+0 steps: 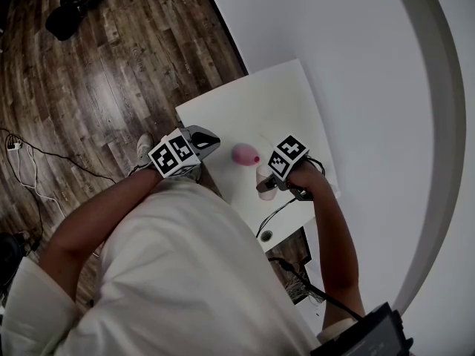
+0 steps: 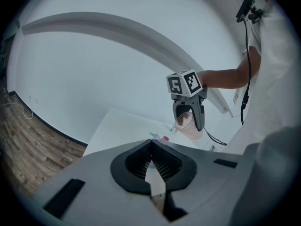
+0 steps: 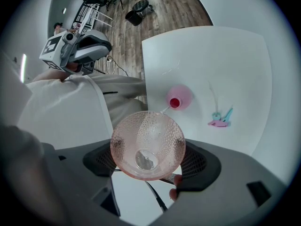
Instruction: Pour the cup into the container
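Holding the cup raised, short of the container.
The pink dimpled cup (image 3: 147, 144) is pinched by the right gripper (image 1: 276, 178); the pink container (image 3: 179, 98), red mouth up, stands on the white table (image 3: 235, 65) just beyond its rim. The left gripper (image 1: 199, 142) is pressed together, empty, farther off.

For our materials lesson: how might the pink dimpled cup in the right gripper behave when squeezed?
The cup looks thin and translucent, so probably light. It is round in the right gripper, suggesting stiffness. Dimples likely resist slipping.
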### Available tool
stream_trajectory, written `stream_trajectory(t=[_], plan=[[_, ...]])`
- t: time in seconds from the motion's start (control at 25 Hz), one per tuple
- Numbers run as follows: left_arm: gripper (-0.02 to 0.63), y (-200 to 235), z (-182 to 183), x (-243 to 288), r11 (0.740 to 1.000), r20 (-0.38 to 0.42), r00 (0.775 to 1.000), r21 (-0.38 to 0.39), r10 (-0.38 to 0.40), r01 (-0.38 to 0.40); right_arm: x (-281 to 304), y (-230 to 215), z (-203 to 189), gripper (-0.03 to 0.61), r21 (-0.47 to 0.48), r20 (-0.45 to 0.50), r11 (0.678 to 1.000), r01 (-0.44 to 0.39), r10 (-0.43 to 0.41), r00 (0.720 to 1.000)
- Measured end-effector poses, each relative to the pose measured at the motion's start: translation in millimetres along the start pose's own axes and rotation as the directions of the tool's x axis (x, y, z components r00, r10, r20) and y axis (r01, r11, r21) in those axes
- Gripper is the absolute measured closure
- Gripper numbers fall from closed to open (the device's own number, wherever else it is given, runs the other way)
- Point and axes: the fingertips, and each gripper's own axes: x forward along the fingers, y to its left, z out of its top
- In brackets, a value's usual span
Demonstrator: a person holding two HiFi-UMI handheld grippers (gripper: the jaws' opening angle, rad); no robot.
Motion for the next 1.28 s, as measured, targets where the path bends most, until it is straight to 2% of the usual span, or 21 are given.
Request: stream_trajectory(t=[1.28], plan=[[0.603, -2.5, -1.5, 1.9, 1.000, 0.003, 1.000, 0.001, -0.005, 0.005, -4.1, 1.2, 0.6, 0.194, -0.016, -0.032, 1.000, -0.001, 0.001, 0.999]])
